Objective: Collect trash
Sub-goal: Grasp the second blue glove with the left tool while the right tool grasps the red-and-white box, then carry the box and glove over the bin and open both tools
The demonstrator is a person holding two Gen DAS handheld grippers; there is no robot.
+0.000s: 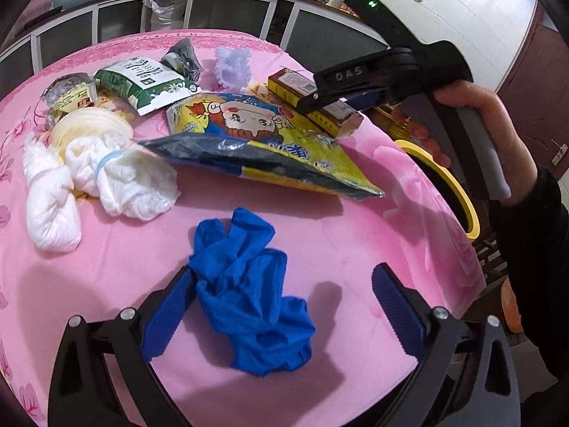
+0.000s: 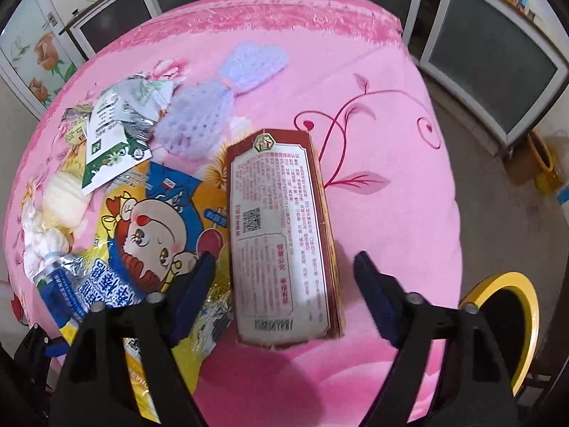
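Left gripper (image 1: 281, 309): jaws wide, blue glove (image 1: 249, 295) between, ungripped | Right gripper (image 2: 284, 299): jaws apart, straddling red box (image 2: 281, 238), pads clear

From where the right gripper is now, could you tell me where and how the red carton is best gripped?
Grip the red carton across its narrow width, near the end closest to the right gripper, coming from above. It lies flat with its long sides running between the open fingers, so they can probably close on those edges without turning.
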